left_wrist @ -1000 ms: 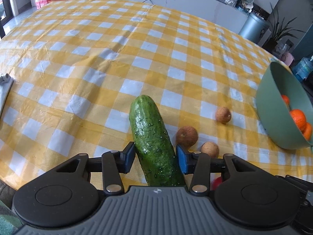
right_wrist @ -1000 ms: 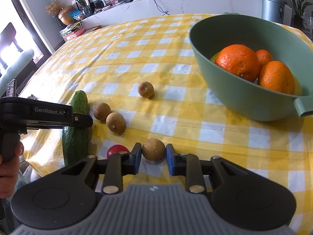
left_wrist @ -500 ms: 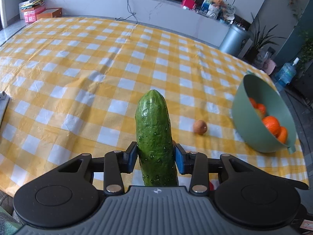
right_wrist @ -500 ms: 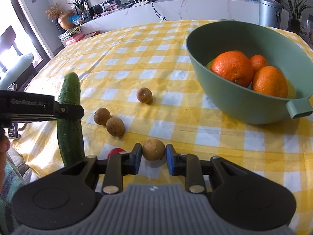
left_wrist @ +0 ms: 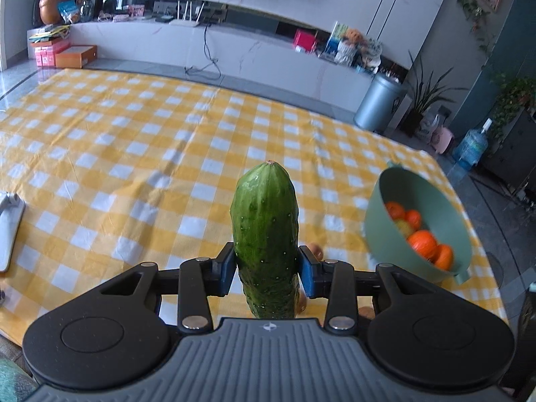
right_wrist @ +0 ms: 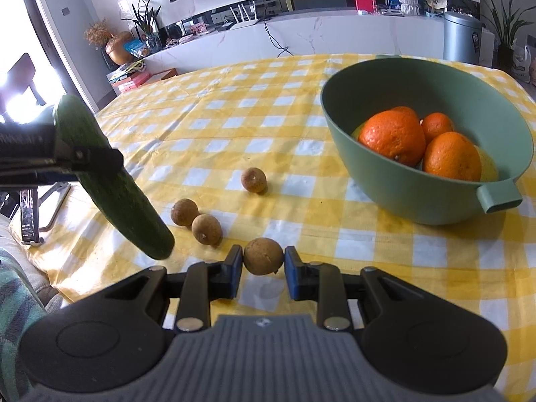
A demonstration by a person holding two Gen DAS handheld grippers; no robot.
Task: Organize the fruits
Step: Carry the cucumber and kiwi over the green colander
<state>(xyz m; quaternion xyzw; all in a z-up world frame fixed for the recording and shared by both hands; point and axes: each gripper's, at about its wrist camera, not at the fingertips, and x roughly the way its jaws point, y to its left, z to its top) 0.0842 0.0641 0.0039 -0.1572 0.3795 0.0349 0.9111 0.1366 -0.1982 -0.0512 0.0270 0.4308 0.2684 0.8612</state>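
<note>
My left gripper (left_wrist: 266, 269) is shut on a green cucumber (left_wrist: 264, 231), which hangs tilted above the cloth; the right wrist view shows the cucumber (right_wrist: 117, 187) clear of the table. My right gripper (right_wrist: 263, 268) is shut on a small brown round fruit (right_wrist: 263, 256) near the table's front edge. Three more brown fruits (right_wrist: 206, 228) lie loose between the cucumber and the green bowl (right_wrist: 385, 181). The bowl holds oranges (right_wrist: 392, 137) and something yellow beneath them. In the left wrist view the bowl (left_wrist: 375, 207) stands to the right of the cucumber.
A yellow and white checked cloth (left_wrist: 134, 154) covers the table. A phone on a stand (right_wrist: 28, 214) sits at the left front corner. The table's near edge runs just under both grippers. Beyond the far edge are a white counter and a grey bin (left_wrist: 378, 104).
The left gripper closed onto the cucumber and raised it off the table, tilting its tip upward. The right gripper kept its hold on the brown fruit and barely moved.
</note>
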